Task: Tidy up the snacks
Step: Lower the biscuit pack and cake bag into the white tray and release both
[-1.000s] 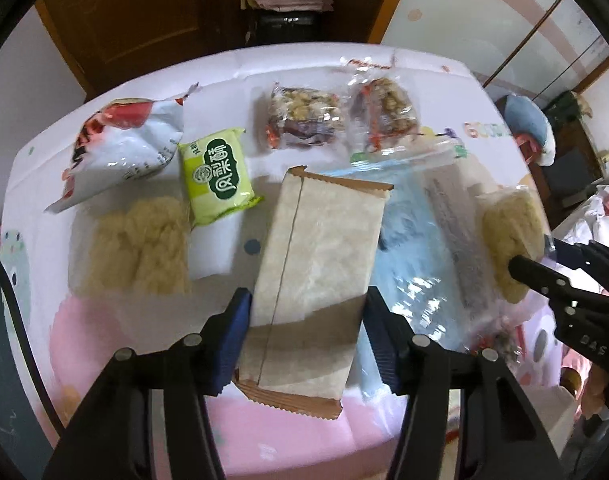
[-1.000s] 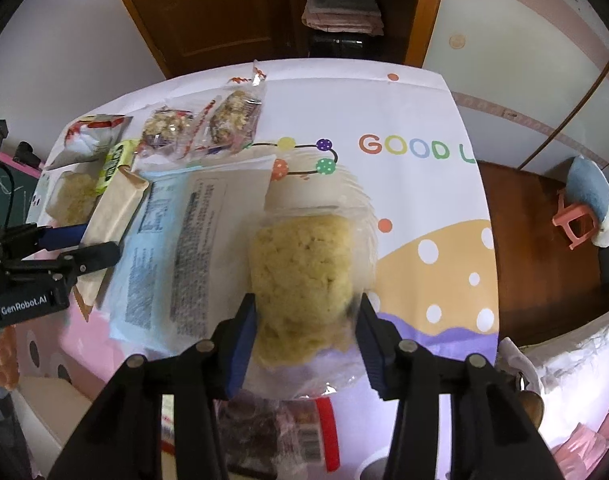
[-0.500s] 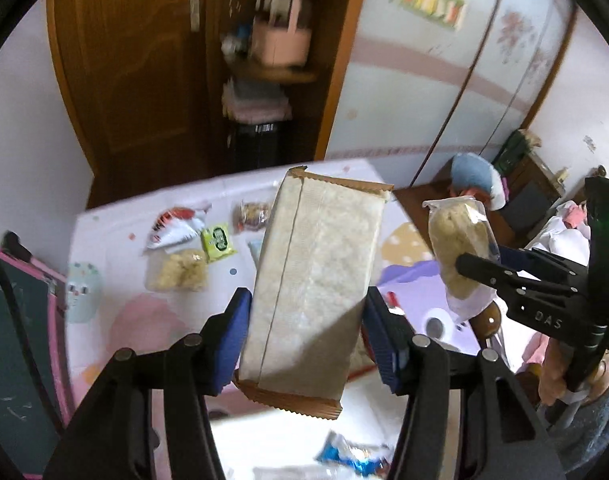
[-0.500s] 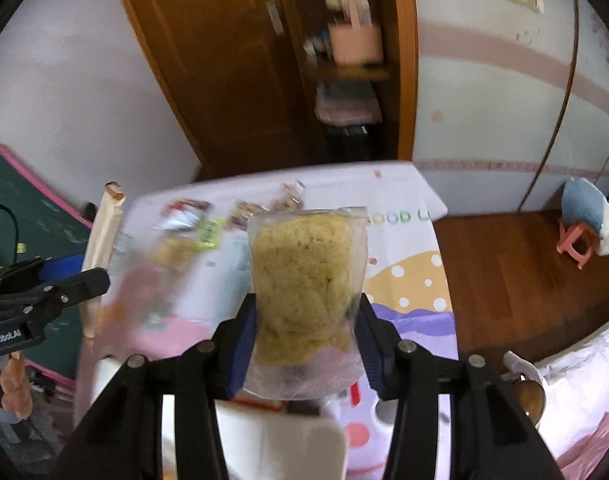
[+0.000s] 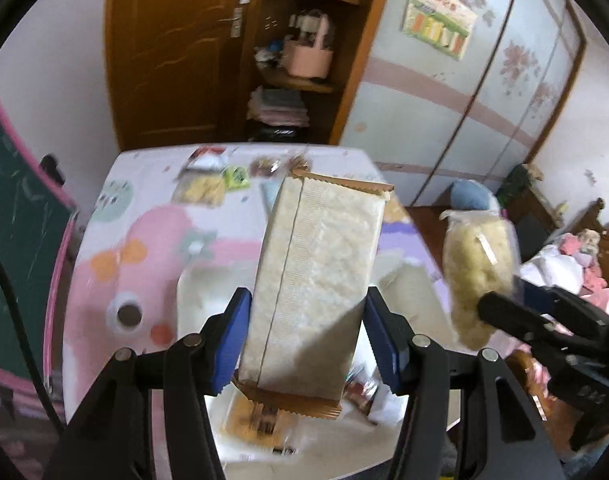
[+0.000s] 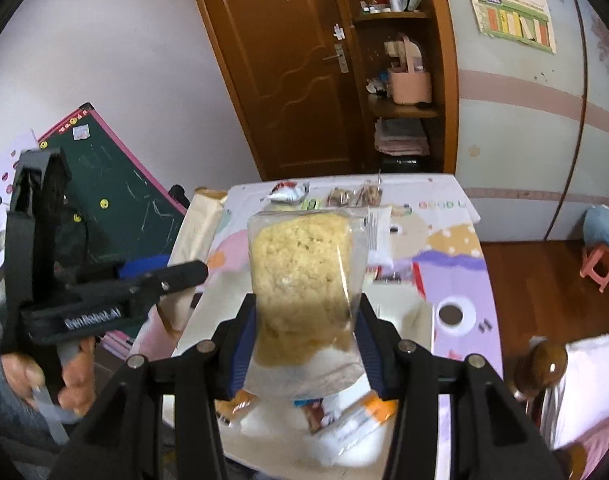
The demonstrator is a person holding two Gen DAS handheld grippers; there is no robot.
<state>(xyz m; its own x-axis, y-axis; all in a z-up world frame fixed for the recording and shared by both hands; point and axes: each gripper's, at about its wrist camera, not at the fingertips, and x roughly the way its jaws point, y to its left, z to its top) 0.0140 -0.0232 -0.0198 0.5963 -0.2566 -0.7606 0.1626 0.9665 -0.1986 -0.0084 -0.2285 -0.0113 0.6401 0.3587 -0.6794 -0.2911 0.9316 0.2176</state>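
both grippers clamped on snack packs above the table

fingers (image 5: pixel 234 344) of the left gripper (image 5: pixel 306 340), blue-padded, press both long sides of a tan wafer pack (image 5: pixel 316 280) and hold it upright, clear of the table (image 5: pixel 104 248). under it lies a white tray (image 5: pixel 200 292) with wrapped snacks. at the table's far end sit a green packet (image 5: pixel 235 176) and other small packs, blurred. on the right, the right gripper (image 5: pixel 516 308) carries a clear bag of yellow crumbly snack (image 5: pixel 474 276).

right wrist view: the right gripper (image 6: pixel 306 344) is clenched on the clear bag (image 6: pixel 302 276), pads against both sides, bag upright over the white tray (image 6: pixel 408 320). to the left, a hand (image 6: pixel 70 376) holds the left gripper (image 6: pixel 160 270), with the wafer pack (image 6: pixel 196 228) edge-on between its fingers.
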